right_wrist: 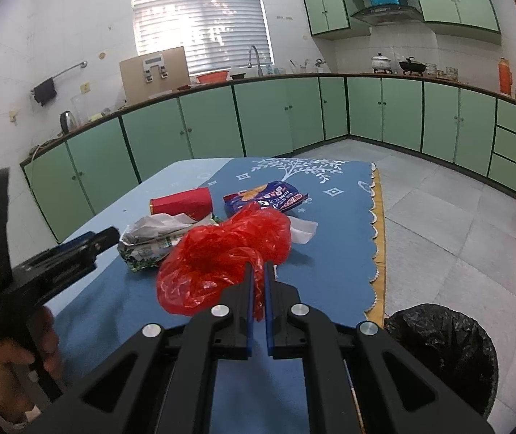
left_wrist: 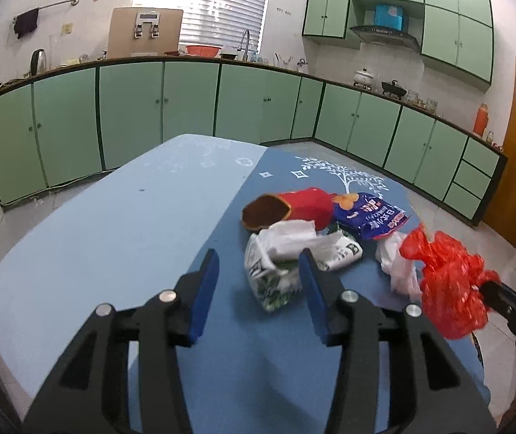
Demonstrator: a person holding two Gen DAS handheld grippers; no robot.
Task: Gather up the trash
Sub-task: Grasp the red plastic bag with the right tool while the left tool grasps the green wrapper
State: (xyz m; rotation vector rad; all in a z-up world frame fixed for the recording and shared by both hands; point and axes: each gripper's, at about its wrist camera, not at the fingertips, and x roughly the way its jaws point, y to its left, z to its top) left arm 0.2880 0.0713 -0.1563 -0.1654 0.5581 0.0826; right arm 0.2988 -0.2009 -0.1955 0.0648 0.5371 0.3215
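In the left wrist view, the left hand-held gripper (left_wrist: pixel 258 264) stood released over the blue worktop (left_wrist: pixel 113 238), its right finger just beside a crumpled white-green wrapper (left_wrist: pixel 276 264); a red cup (left_wrist: pixel 294 209) and blue snack packet (left_wrist: pixel 370 217) lay beyond.

In the right wrist view, the right hand-held gripper (right_wrist: pixel 258 271) was clenched on a red plastic bag (right_wrist: pixel 221 253); a black-lined bin (right_wrist: pixel 446 350) stood on the floor to its right.

Each claw is black with blue pads: the left claw (left_wrist: pixel 259 264), the right claw (right_wrist: pixel 258 271). Pinched in the right claw is a bright red plastic bag (right_wrist: pixel 221 256). Ahead of the left claw lie a white wrapper (left_wrist: pixel 287 253) with green print, a red cup (left_wrist: pixel 294 209) with a brown inside, and a dark blue snack packet (left_wrist: pixel 370 217) with white lettering. The counter (left_wrist: pixel 113 235) is pale blue on one half, darker blue with a white tree pattern on the other. Beside the right claw, the bin liner (right_wrist: pixel 442 347) is black.
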